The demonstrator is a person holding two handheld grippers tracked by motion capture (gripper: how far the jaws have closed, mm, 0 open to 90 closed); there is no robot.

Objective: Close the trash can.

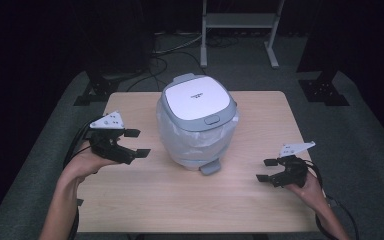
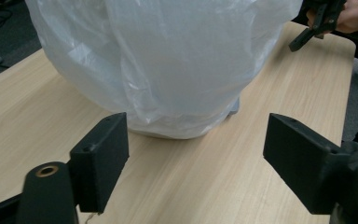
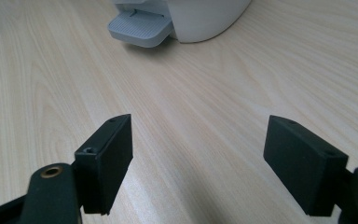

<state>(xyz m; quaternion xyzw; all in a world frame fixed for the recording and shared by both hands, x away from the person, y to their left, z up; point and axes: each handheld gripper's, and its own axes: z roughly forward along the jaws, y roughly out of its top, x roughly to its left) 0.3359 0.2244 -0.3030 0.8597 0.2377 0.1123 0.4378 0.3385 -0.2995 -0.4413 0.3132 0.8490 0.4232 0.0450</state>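
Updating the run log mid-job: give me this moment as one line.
left gripper: open, beside bin, holding nothing | right gripper: open over table, holding nothing | bag: around bin | pedal: untouched

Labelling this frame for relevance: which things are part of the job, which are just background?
In the job:
- bin, white with a grey lid
- bag, clear plastic around the bin's body
- pedal at the bin's foot
- left claw, open, beside the bag
- right claw, open, apart from the bin

Just about:
- table
- metal stand behind
- floor cables
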